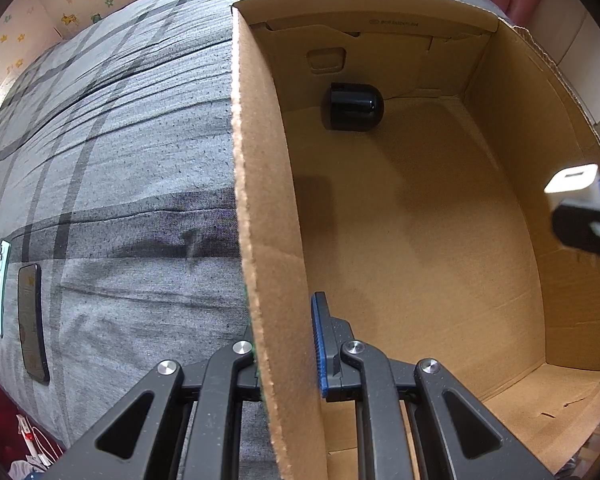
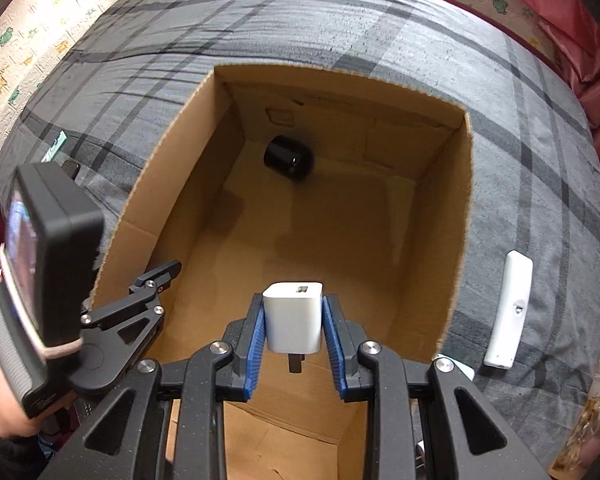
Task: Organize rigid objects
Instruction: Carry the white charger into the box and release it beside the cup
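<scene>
Gripping a white charger (image 2: pixel 294 316), the right tongs (image 2: pixel 294 334) hang over the cardboard box (image 2: pixel 458 240); the left tongs (image 1: pixel 284 344) straddle its 9 o'clock wall, half open.
Charger upright, prong down. A black cylinder (image 2: pixel 288 158) lies at 12 o'clock inside. Only the right view shows the white remote (image 2: pixel 508 308) on the bed (image 2: pixel 340 24), at 3 o'clock.

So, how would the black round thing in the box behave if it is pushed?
The black cap lies on its side on the flat floor of the box, so it would probably roll. Its glossy, rounded end may be slippery to grip. It looks rigid.
</scene>
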